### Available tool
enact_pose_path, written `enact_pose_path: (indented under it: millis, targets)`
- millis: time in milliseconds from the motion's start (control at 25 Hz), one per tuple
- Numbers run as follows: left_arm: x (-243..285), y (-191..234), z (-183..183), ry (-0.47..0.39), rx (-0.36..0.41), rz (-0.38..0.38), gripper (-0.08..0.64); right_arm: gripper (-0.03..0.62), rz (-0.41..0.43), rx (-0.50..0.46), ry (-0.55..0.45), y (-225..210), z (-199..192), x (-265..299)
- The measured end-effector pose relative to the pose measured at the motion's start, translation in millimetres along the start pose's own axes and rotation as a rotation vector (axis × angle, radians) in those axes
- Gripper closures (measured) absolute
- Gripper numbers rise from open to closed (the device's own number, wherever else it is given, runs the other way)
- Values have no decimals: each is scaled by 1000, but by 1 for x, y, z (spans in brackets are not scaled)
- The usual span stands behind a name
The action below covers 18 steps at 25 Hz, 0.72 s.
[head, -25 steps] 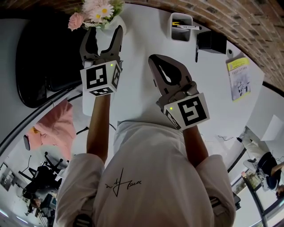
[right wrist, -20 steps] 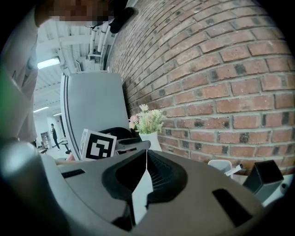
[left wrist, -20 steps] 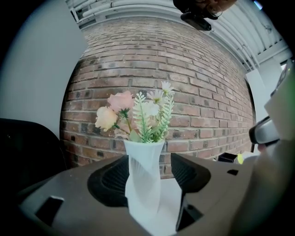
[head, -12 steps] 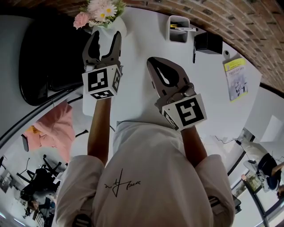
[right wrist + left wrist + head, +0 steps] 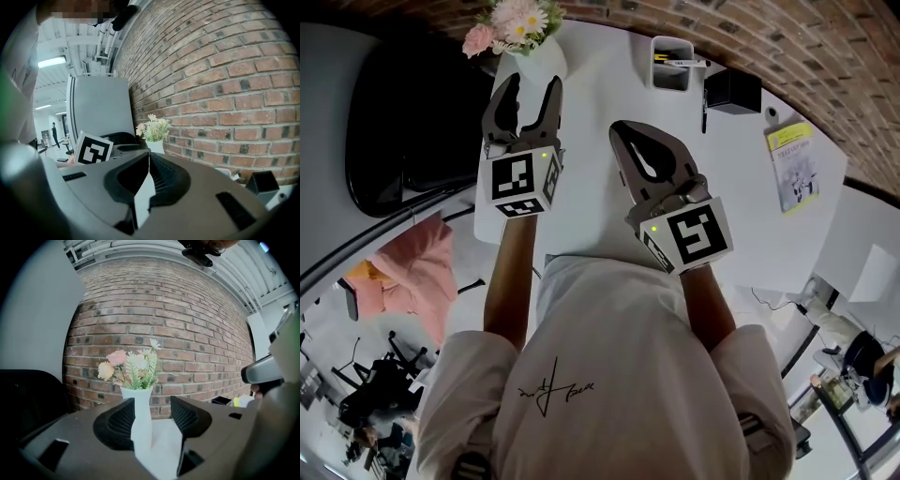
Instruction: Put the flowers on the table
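A white vase [image 5: 538, 62] holding pink and white flowers [image 5: 514, 19] stands upright on the white table [image 5: 600, 94], near its far left corner. My left gripper [image 5: 532, 86] points at the vase from just in front. It is open, its jaws have just been closing, and nothing is between the pads. In the left gripper view the vase [image 5: 140, 408] stands past the fingertips [image 5: 123, 414], with the flowers [image 5: 130, 365] above. My right gripper [image 5: 624, 133] hovers over the table's middle, shut and empty. The right gripper view shows the right gripper [image 5: 149, 158] and the flowers [image 5: 153, 128] beyond it.
A white pen holder [image 5: 673, 64], a black box [image 5: 733, 91] and a pen [image 5: 704, 114] sit at the table's far edge by the brick wall [image 5: 825, 56]. A yellow booklet [image 5: 795, 164] lies at the right. A black chair [image 5: 403, 122] and a pink cloth [image 5: 411, 272] are to the left.
The left gripper has drawn back from the vase, which was between its fingertips, and its jaws have narrowed. The vase stays standing on the table. The right gripper has barely shifted.
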<state>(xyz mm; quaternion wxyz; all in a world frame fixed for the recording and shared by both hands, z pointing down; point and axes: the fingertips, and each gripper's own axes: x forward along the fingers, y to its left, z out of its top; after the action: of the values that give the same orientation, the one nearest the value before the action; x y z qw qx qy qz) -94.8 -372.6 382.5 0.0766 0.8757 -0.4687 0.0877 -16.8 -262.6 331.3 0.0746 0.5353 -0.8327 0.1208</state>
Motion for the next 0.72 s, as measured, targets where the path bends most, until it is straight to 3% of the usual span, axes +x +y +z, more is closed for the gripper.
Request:
enact_pose_path:
  millis: [720]
  targets:
    - [-48,-23,-8,21,-47,-2,359,566,-9,-31,-21,14,7,-38]
